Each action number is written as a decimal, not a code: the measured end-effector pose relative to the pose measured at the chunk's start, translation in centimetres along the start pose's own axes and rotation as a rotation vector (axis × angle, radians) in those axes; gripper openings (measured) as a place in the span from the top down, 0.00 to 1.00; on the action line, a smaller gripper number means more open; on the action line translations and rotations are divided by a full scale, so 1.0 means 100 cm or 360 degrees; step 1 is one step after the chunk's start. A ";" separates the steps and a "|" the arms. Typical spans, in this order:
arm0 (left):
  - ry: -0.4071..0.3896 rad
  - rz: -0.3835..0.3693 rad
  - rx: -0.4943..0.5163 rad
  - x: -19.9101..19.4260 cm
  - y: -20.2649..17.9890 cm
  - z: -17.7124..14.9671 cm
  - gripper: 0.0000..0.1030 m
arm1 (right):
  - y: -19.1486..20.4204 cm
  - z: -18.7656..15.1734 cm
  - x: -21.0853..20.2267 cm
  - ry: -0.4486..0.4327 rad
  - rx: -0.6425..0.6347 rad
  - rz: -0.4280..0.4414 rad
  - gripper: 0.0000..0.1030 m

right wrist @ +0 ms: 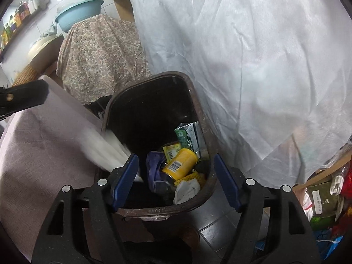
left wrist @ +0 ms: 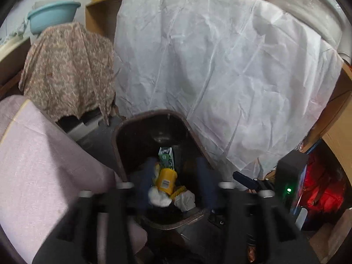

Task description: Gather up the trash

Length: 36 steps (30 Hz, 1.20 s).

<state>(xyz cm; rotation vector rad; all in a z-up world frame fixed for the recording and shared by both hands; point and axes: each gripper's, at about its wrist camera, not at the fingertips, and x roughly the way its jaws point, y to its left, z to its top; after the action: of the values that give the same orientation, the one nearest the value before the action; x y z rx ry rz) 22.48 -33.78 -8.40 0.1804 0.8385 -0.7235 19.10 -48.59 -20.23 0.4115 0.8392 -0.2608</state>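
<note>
Yellow can lengthwise, base perhaps toward camera.

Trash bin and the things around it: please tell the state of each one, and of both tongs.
Trash bin: no lid on it, partly filled.
Yellow can: lying on its side in the bin.
Green carton: in the bin, leaning on the wall.
White crumpled paper: in the bin.
Left tongs: open, nothing held.
Right tongs: open, nothing held.
Blue basin: upright on the patterned cloth.
</note>
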 end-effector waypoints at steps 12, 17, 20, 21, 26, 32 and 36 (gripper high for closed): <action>-0.0408 0.0063 -0.0021 -0.134 0.026 -0.014 0.05 | 0.033 0.011 -0.048 -0.0179 -0.0101 -0.0145 0.19; -0.0512 0.0184 -0.0115 -0.191 0.064 -0.045 0.05 | 0.072 0.010 -0.095 -0.0371 -0.0200 -0.0093 0.06; -0.0543 0.0276 -0.0152 -0.218 0.083 -0.067 0.05 | 0.105 0.003 -0.123 -0.0470 -0.0307 -0.0034 0.06; -0.0556 0.0330 -0.0160 -0.228 0.090 -0.075 0.05 | 0.116 0.000 -0.132 -0.0499 -0.0342 -0.0005 0.06; -0.0709 0.0677 -0.0219 -0.274 0.115 -0.123 0.05 | 0.173 -0.023 -0.173 -0.0597 -0.0525 0.0166 0.06; -0.0780 0.0925 -0.0346 -0.314 0.128 -0.175 0.05 | 0.222 -0.060 -0.205 -0.0615 -0.0662 0.0413 0.06; -0.0822 0.0990 -0.0523 -0.334 0.133 -0.203 0.05 | 0.241 -0.087 -0.223 -0.0659 -0.0726 0.0478 0.06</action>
<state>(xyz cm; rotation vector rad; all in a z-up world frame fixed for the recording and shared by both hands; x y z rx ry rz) 3.73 1.80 0.76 -0.0468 0.3564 -0.0279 8.15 -21.79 -2.41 0.0452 0.4014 0.1255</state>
